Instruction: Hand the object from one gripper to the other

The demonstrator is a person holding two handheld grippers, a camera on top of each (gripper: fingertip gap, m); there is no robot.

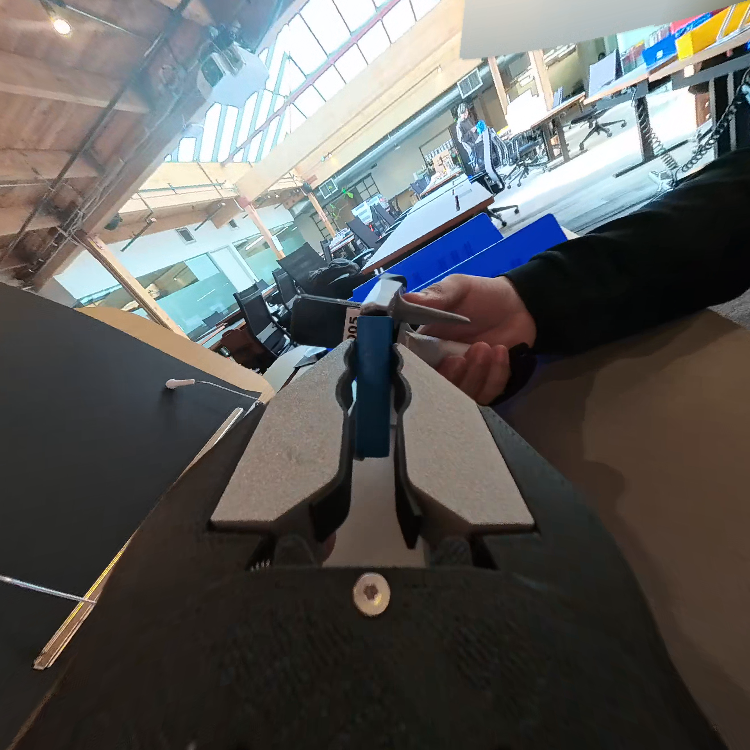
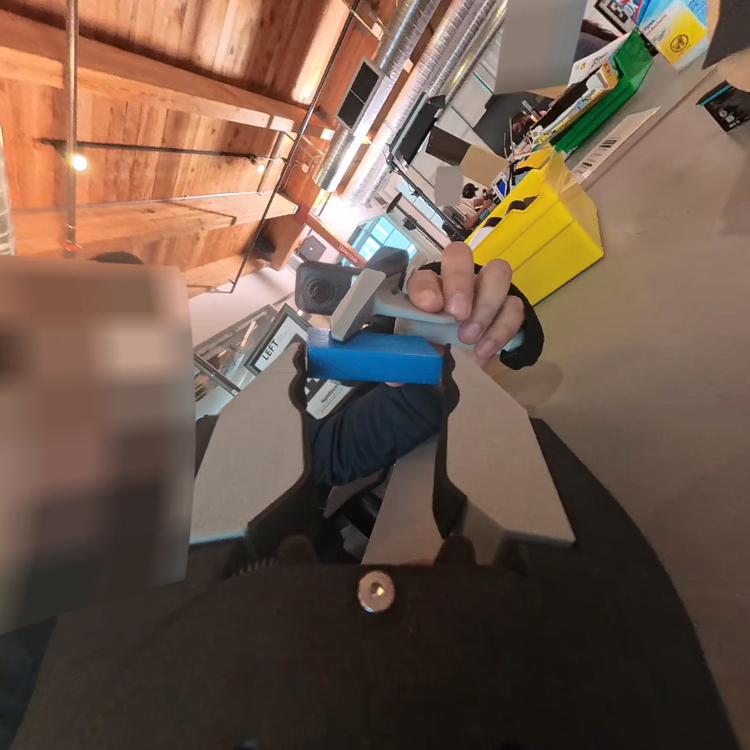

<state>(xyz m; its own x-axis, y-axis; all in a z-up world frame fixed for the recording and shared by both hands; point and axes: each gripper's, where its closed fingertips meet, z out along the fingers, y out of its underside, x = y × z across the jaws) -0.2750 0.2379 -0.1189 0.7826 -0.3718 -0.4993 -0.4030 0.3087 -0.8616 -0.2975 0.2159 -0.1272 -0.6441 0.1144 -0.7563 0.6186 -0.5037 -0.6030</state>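
Note:
A blue rectangular block [image 1: 372, 385] stands lengthwise between the grey fingers of my left gripper [image 1: 373, 349], which is shut on it. My right gripper [image 1: 381, 312] meets the block's far end, held by a hand [image 1: 479, 324] in a black sleeve. In the right wrist view the block [image 2: 377, 359] lies across the gap of my right gripper [image 2: 373, 365]. The right jaws are spread wide, with a fingertip beside each end of the block. I cannot tell whether they touch it. The left gripper [image 2: 345, 324] pinches the block's left end from above.
A black mat [image 1: 81, 426] with a white cable [image 1: 180, 382] lies to the left. Blue bins [image 1: 466, 251] stand behind the grippers. A yellow bin [image 2: 539, 251] and a green box [image 2: 608, 85] sit on the beige tabletop [image 2: 649, 365]. A person [image 1: 466, 126] stands far off. Only a small space, under 4 cm, lies between the two pairs of fingers.

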